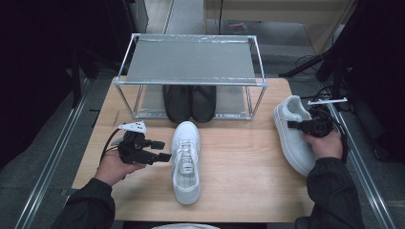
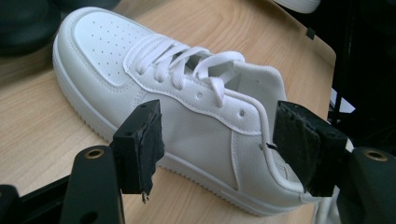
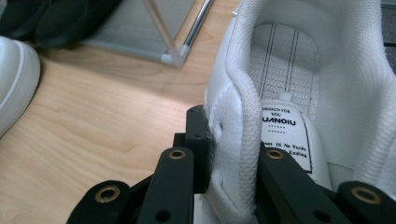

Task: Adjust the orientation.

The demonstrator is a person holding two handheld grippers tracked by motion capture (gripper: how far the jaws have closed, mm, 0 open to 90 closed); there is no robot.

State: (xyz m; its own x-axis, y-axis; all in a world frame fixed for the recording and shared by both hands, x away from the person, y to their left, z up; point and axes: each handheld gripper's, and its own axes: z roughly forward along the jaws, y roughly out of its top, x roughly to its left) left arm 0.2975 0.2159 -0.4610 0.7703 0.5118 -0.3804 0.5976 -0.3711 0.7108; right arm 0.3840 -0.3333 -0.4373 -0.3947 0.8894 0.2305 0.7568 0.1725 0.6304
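Note:
A white sneaker lies in the middle of the wooden table, toe toward the rack. My left gripper is open just to its left, jaws aimed at the shoe's side near the heel, pads not touching it. A second white sneaker lies at the table's right edge. My right gripper is shut on its collar wall, one jaw outside and one inside the opening.
A metal-framed shoe rack stands at the back of the table, with a pair of black shoes on its lower shelf. Bare wood lies between the two sneakers. Cables trail off the right side.

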